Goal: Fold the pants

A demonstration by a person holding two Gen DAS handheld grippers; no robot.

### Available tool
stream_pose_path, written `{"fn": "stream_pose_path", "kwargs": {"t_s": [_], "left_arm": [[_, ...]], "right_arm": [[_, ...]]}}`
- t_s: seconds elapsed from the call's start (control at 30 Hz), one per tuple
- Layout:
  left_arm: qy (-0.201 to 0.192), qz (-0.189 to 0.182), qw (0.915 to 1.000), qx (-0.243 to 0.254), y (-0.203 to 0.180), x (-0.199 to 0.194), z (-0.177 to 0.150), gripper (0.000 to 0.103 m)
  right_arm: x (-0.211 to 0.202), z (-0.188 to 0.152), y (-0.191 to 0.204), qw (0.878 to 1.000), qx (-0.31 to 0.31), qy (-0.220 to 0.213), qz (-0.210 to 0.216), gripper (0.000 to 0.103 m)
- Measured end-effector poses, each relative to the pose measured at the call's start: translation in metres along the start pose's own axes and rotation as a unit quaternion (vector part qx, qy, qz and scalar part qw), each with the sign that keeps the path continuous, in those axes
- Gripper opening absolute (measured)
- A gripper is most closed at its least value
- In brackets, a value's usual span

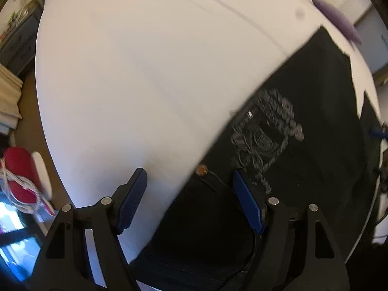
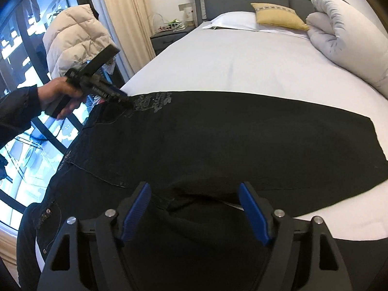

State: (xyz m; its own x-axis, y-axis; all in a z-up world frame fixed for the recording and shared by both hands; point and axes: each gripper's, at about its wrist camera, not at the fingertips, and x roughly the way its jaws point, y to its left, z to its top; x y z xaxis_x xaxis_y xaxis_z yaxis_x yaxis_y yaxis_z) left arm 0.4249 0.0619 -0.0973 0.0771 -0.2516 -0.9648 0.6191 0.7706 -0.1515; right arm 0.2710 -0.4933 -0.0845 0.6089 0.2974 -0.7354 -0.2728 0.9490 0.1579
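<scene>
Black pants [image 2: 242, 135] lie flat across the white bed, with grey embroidery [image 2: 152, 101] near the waist at the left. In the left wrist view the pants [image 1: 315, 121] fill the right side, with the embroidery [image 1: 269, 135] and a copper rivet [image 1: 201, 169]. My left gripper [image 1: 189, 181] is open, its jaws straddling the pants' upper edge by the rivet. It also shows in the right wrist view [image 2: 126, 99], held by a hand over the embroidery. My right gripper [image 2: 194, 191] is open above the crotch area of the pants.
The white sheet [image 1: 145, 84] covers the bed. A white pillow [image 2: 232, 20], a yellow cushion [image 2: 278, 15] and a rolled white duvet [image 2: 344, 31] lie at the head. A beige puffer jacket [image 2: 77, 38] and a nightstand [image 2: 167, 38] stand beside the bed by the window.
</scene>
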Motion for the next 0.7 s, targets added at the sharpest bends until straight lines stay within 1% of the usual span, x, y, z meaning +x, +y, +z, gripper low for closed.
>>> {"fn": "stream_pose_path", "kwargs": {"t_s": [0.07,0.13,0.17,0.2,0.23,0.27,0.3,0.33,0.37,0.47,0.53,0.57,0.6,0.63,0.7], "left_arm": [[0.013,-0.019,0.9997,-0.012,0.011,0.003,0.005,0.072],[0.023,-0.028,0.9993,-0.010,0.018,0.001,0.006,0.072],[0.027,-0.032,0.9991,-0.010,0.019,0.001,0.007,0.070],[0.032,-0.035,0.9988,-0.010,0.019,0.001,0.007,0.063],[0.036,-0.037,0.9987,-0.007,0.020,0.001,0.008,0.058],[0.038,-0.047,0.9982,-0.005,0.021,0.000,0.008,0.044],[0.040,-0.053,0.9978,-0.005,0.025,-0.002,0.013,0.026],[0.041,-0.054,0.9977,-0.003,0.031,-0.005,0.016,0.023],[0.042,-0.052,0.9978,-0.002,0.033,-0.007,0.017,0.017],[0.035,-0.049,0.9982,-0.007,0.036,-0.008,0.019,0.010],[0.021,-0.039,0.9990,-0.010,0.032,-0.013,0.015,0.009],[0.010,-0.029,0.9995,-0.009,0.032,-0.017,0.015,0.008],[-0.001,-0.021,0.9997,-0.007,0.027,-0.022,0.007,0.007],[-0.013,-0.013,0.9998,-0.006,0.022,-0.034,-0.004,0.007],[-0.039,0.014,0.9991,0.008,0.017,-0.053,-0.013,0.006]], "right_arm": [[0.001,-0.002,0.001,1.000,0.001,0.004,0.005,0.077],[0.002,-0.004,0.003,1.000,0.000,0.006,0.004,0.077],[0.002,-0.004,0.004,1.000,0.001,0.004,0.002,0.077],[0.002,-0.004,0.004,1.000,0.003,0.003,0.001,0.077],[0.002,-0.005,0.003,1.000,0.006,0.004,0.000,0.077],[0.003,-0.005,0.003,1.000,0.008,0.005,-0.003,0.077],[0.005,-0.004,0.002,1.000,0.009,0.006,-0.006,0.077],[0.006,-0.004,0.002,1.000,0.012,0.007,-0.008,0.077],[0.006,-0.004,0.001,1.000,0.014,0.008,-0.009,0.077],[0.007,-0.004,0.002,1.000,0.019,0.009,-0.010,0.077],[0.007,-0.003,0.002,1.000,0.020,0.008,-0.011,0.077],[0.006,-0.003,0.002,1.000,0.019,0.007,-0.011,0.077],[0.006,-0.001,0.003,1.000,0.017,0.006,-0.012,0.077],[0.006,0.001,0.004,1.000,0.012,0.004,-0.012,0.077],[0.005,0.006,0.006,1.000,-0.001,0.002,-0.010,0.077]]}}
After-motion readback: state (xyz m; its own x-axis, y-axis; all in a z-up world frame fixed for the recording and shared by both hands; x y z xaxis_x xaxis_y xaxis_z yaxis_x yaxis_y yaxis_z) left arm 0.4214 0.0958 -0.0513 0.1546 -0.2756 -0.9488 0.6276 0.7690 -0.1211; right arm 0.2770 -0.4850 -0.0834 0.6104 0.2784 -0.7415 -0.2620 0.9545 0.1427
